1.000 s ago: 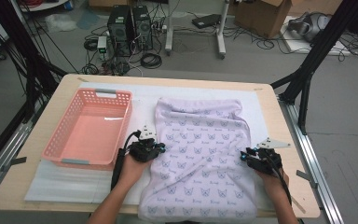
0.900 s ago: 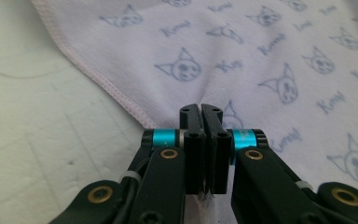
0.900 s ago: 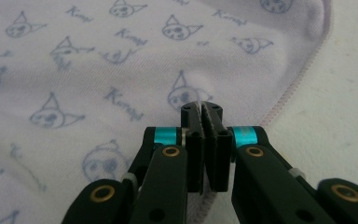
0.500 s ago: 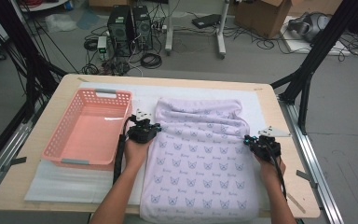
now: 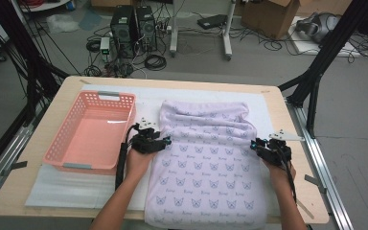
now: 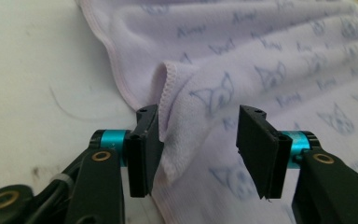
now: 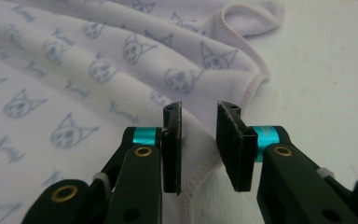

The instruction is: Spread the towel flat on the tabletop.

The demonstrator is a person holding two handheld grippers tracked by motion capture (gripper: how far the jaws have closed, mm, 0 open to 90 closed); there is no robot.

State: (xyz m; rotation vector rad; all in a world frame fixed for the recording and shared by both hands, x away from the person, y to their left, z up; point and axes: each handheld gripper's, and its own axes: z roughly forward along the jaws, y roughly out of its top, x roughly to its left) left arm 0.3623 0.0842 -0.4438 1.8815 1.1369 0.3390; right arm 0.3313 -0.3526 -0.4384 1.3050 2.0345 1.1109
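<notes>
**Q:** Towel first: where does it lie?

**A:** The lilac towel [image 5: 208,158], printed with cat faces, is spread on the white mat [image 5: 76,187] on the table [image 5: 28,158], just right of the pink basket [image 5: 90,134]. Its far end is bunched in folds, and its near end reaches the table's front edge.

**Q:** How are the person's arms set?

**A:** Both forearms come in from the near edge and reach forward, one on each side of the towel. The left hand [image 5: 138,160] lies at the towel's left hem, between basket and cloth; the right hand [image 5: 279,167] lies at the right hem, roughly level with it.

**Q:** And the left gripper [image 6: 198,140]?

**A:** Its jaws have just been opening and now stand fairly wide. A raised fold of the hem sits between them, leaning on one pad and clear of the other.

**Q:** The right gripper [image 7: 199,144]?

**A:** Low over the right hem, its jaws have just been opening to a narrow gap. The stitched edge runs between them, unpinched.
</notes>
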